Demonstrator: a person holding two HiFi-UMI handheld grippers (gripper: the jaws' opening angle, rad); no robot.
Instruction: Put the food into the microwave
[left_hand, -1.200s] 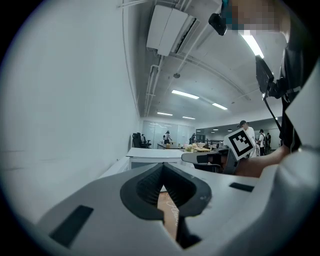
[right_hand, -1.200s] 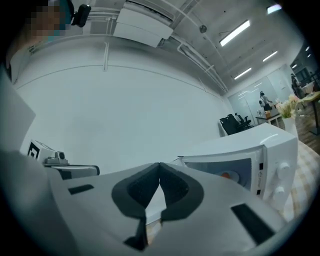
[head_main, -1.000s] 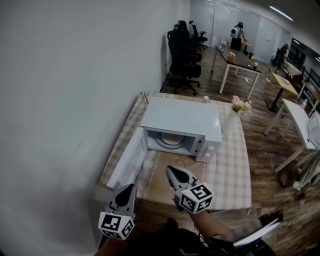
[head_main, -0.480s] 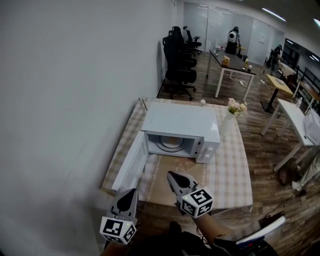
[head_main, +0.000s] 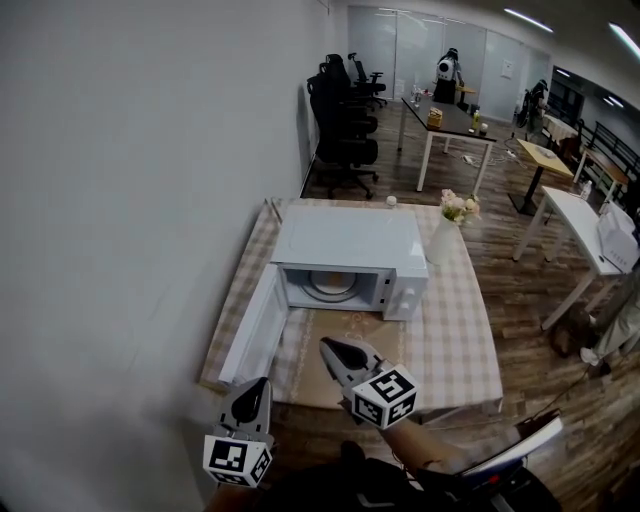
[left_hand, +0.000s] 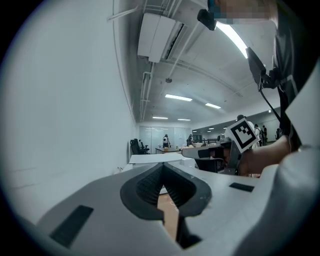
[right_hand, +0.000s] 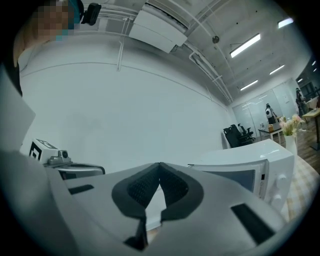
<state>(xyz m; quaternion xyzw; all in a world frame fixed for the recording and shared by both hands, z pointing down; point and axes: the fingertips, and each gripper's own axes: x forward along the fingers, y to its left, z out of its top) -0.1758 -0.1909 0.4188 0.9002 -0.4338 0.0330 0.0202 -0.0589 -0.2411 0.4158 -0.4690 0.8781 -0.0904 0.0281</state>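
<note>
Here, the microwave (head_main: 345, 245) stands toward the counter's (head_main: 455, 345) far edge, white and boxy, its door (head_main: 252, 325) swung wide to the left. Inside, the food (head_main: 331, 283) shows as a pale tan round on a white plate, too small to make out further. By the counter's near edge, the left tool (head_main: 257, 384) and the right tool (head_main: 326, 346) each have their jaws pressed together, nothing between them. A vase of flowers (head_main: 441, 238) stands just beside the microwave's right side.
</note>
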